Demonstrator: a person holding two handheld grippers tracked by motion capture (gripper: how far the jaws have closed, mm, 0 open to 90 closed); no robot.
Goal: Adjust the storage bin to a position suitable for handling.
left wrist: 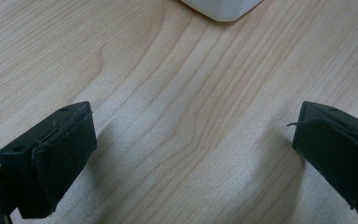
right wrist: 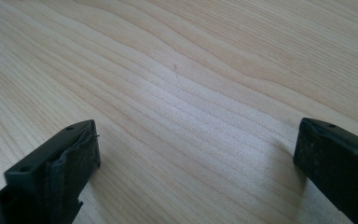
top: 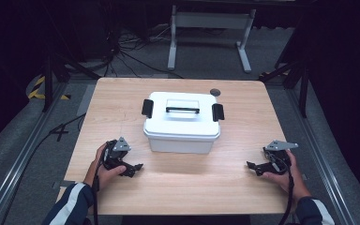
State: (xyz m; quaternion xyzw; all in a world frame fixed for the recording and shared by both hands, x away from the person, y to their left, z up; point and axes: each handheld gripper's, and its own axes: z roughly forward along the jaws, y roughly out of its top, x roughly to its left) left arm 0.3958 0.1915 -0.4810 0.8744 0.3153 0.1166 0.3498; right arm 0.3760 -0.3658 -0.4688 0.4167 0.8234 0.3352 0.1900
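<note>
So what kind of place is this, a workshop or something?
More likely a lab or recording studio: a bare wooden table ringed by black curtains, cables trailing over grey carpet, and a person holding two camera-fitted grippers beside a white lidded box.

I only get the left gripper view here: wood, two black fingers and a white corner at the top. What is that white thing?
Observer: A white lidded storage box standing mid-table.
Operator: Is its lid fastened?
Observer: Both black latches, one at each end, sit against the lid, and the black handle lies flat on top.
Operator: Where is the other gripper?
Observer: The right gripper rests near the table's right edge, fingers wide apart with bare wood between them, apart from the box.
Operator: And mine?
Observer: The left gripper sits left of the box's front, also open, touching nothing.
</note>
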